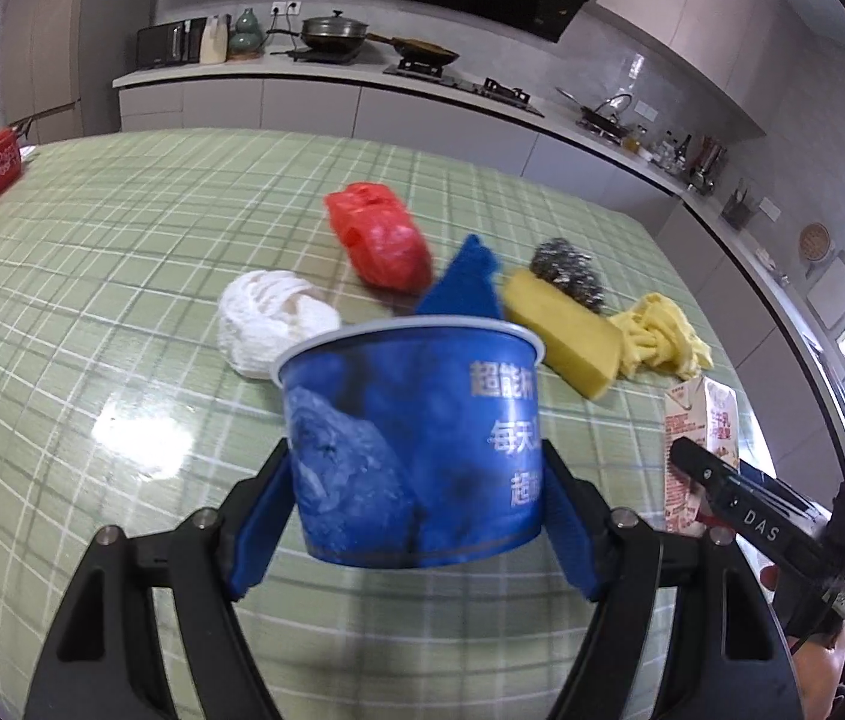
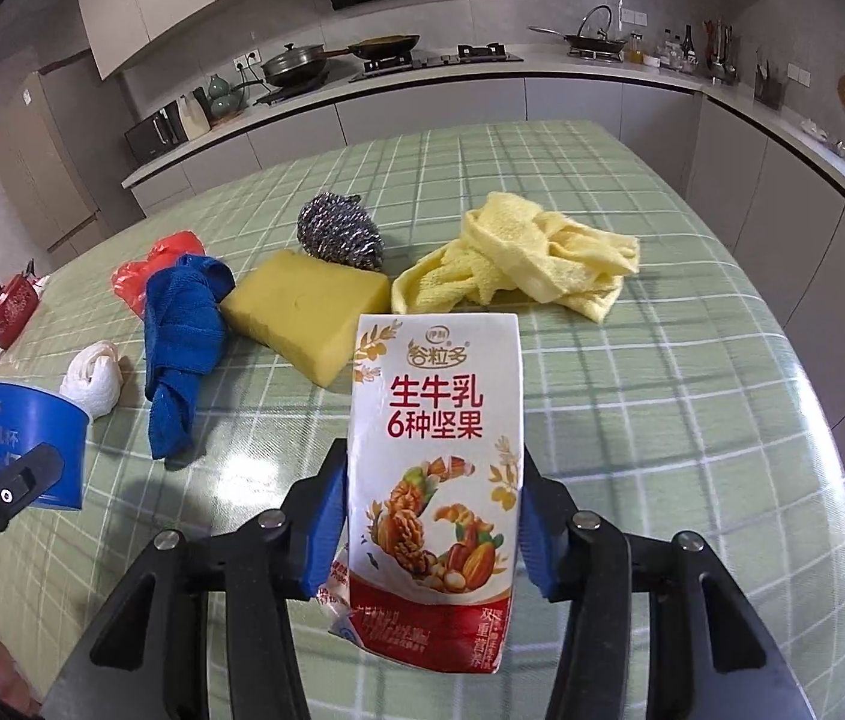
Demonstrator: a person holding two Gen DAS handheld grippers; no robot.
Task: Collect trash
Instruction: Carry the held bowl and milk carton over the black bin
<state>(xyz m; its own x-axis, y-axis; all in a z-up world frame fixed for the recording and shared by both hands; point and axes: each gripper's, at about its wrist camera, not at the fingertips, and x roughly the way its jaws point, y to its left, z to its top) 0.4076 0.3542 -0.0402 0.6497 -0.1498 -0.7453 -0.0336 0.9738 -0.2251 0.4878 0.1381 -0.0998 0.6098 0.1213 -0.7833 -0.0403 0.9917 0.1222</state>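
Green checked tablecloth (image 2: 632, 372) carries blue cloth (image 2: 182, 330), yellow sponge (image 2: 302, 315), steel scourer (image 2: 338, 231), yellow towel (image 2: 518, 258), red bag (image 1: 380, 240) and white wad (image 1: 269, 318). Right gripper (image 2: 431, 528) pinches an upright milk carton (image 2: 434, 480) marked "生牛乳 6种坚果". Left gripper (image 1: 416, 504) clamps an upright blue cup (image 1: 410, 438).

Green checked table (image 2: 632, 360), sponge (image 2: 308, 312), yellow towel (image 2: 518, 258), scourer (image 2: 338, 228)

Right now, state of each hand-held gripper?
Left hand-held gripper: closed on the blue paper cup.
Right hand-held gripper: closed on the milk carton.
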